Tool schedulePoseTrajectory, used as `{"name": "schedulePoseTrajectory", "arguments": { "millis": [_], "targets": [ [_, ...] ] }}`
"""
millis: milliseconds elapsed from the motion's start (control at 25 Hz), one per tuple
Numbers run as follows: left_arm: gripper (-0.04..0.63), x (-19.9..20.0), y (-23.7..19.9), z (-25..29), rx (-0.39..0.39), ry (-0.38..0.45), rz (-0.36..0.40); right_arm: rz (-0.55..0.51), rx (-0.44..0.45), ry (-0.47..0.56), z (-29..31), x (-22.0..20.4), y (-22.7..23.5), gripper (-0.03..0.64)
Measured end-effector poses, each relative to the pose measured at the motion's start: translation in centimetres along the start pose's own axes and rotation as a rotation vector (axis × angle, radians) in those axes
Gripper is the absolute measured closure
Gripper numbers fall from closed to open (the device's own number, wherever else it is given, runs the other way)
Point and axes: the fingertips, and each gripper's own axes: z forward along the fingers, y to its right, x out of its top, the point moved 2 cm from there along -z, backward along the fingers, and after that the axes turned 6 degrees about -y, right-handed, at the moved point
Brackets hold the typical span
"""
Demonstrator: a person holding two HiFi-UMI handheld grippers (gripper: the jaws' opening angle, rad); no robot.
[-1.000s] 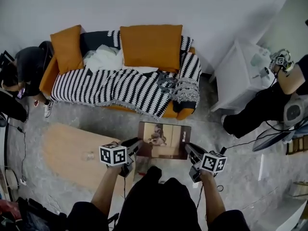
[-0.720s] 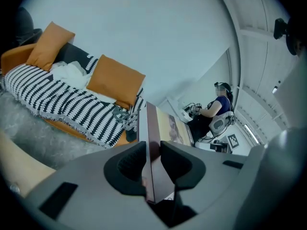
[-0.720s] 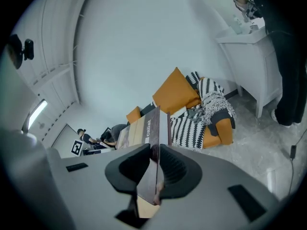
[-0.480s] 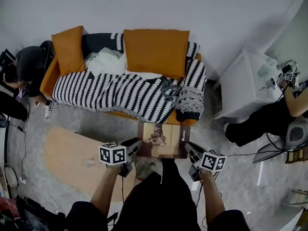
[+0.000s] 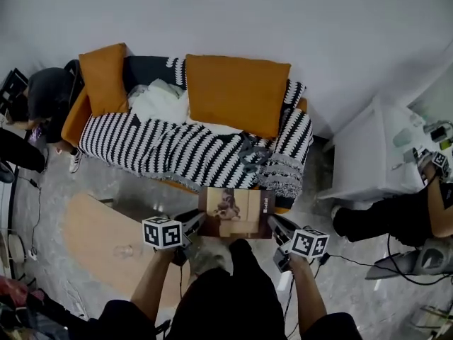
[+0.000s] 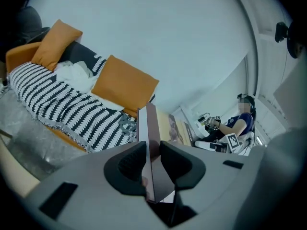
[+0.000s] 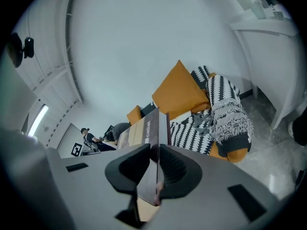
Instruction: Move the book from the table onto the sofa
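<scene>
A brown book (image 5: pixel 237 212) with a picture on its cover hangs flat in the air between my two grippers, just in front of the sofa's (image 5: pixel 177 147) front edge. My left gripper (image 5: pixel 196 222) is shut on the book's left edge (image 6: pixel 149 143). My right gripper (image 5: pixel 274 225) is shut on its right edge (image 7: pixel 156 150). The sofa has a black-and-white striped throw, two orange cushions (image 5: pixel 237 94) and a white cloth (image 5: pixel 159 101). The wooden table (image 5: pixel 106 239) lies at the lower left, behind the book.
A grey fringed blanket (image 5: pixel 279 165) hangs over the sofa's right arm. A white cabinet (image 5: pixel 375 154) stands to the right, with a seated person (image 5: pixel 396 214) beside it. Another person (image 5: pixel 42 94) crouches at the sofa's left end. Cables run over the marble floor.
Both grippers have carried the book away from the table toward the sofa; the sofa's front edge now sits right above the book in the head view.
</scene>
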Motion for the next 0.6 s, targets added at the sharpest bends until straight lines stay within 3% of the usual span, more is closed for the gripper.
{"name": "schedulePoseTrajectory", "arguments": {
  "millis": [600],
  "targets": [
    [0.492, 10.1, -4.2, 5.5, 0.036, 0.017, -0.053, 0.011, 0.028, -0.046, 7.7, 10.7, 3.6, 0.537]
  ]
}}
